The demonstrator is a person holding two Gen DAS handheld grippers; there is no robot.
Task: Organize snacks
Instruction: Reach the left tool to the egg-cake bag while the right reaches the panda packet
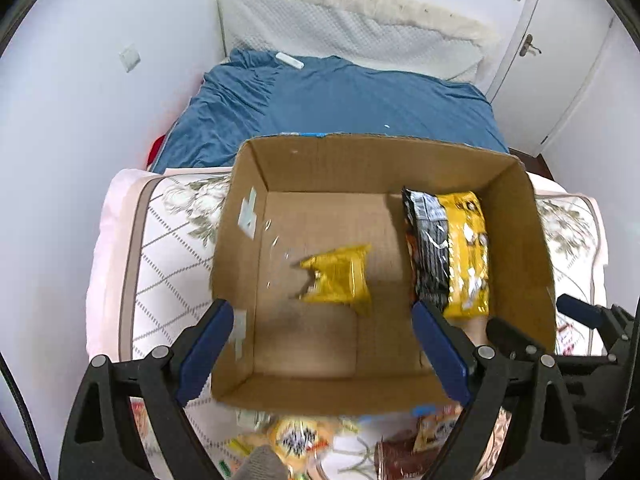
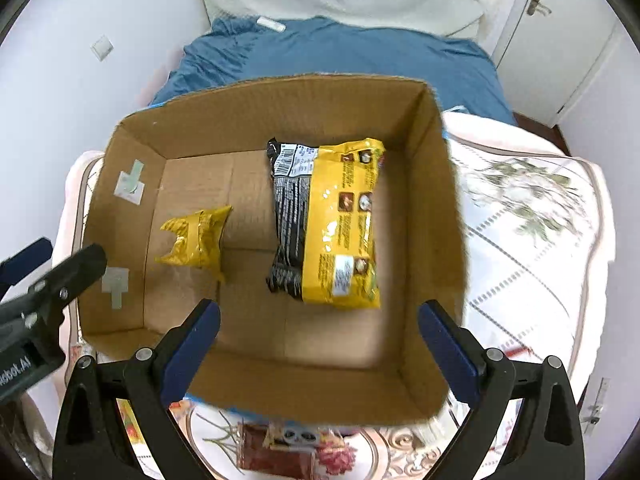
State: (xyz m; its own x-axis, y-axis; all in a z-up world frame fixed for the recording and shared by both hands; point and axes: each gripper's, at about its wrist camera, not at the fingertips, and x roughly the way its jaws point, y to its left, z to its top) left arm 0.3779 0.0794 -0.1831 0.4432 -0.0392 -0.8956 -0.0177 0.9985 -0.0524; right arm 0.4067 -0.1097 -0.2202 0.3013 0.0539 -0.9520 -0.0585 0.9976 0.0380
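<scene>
An open cardboard box sits on a quilted floral bedspread on the bed, with a blue blanket spread beyond it toward the far wall. Two snacks lie on the box floor. A large black-and-yellow snack bag lies flat along the right side, close to the right wall. A small crumpled yellow packet lies to the left of it, apart from the bag and nearer the left wall, which carries two patches of pale tape.

The left tongs hang over the near part of the box, their blue-padded fingers spread wide with nothing between them. The right tongs hover likewise above the near edge of the box, spread wide and holding nothing; in their view the left tongs show at the far left edge beside the box wall.

More loose snack packets lie on the bedspread just in front of the box's near wall, blurred and partly hidden by the tongs.
</scene>
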